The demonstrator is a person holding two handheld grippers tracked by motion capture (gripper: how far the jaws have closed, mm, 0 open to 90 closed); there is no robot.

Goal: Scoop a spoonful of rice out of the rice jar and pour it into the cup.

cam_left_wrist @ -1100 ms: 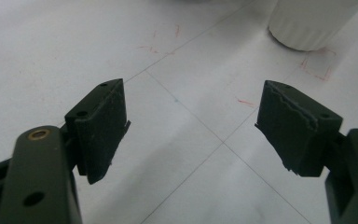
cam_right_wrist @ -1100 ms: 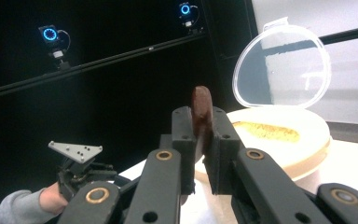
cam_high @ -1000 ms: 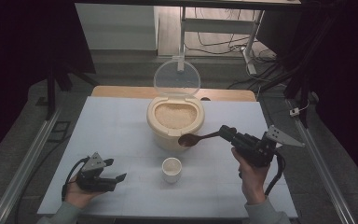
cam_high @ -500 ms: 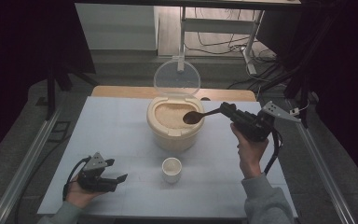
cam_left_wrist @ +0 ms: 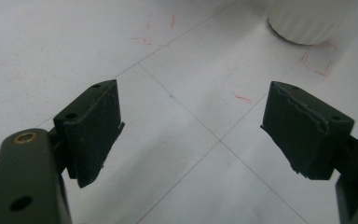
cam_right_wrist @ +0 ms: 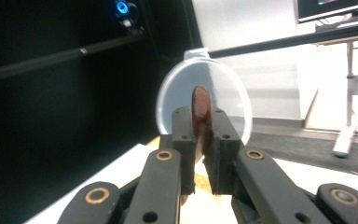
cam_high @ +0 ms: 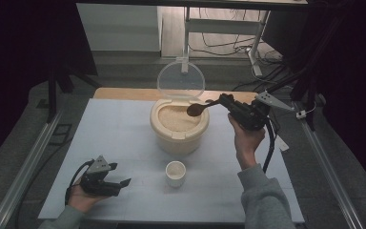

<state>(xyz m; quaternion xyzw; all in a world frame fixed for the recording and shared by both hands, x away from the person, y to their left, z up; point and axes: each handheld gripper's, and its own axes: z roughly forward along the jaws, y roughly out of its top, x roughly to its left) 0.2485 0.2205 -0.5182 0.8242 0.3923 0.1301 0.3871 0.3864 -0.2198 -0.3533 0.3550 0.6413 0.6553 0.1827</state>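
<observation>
Cup (cam_high: 175,172) bears perhaps no legible label.

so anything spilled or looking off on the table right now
Nothing stands out. The rice container sits upright with its clear lid flipped open, the small cup stands upright in front of it, and no grains show on the table. The right gripper holds the wooden spoon over the rice; the left gripper rests open.
</observation>
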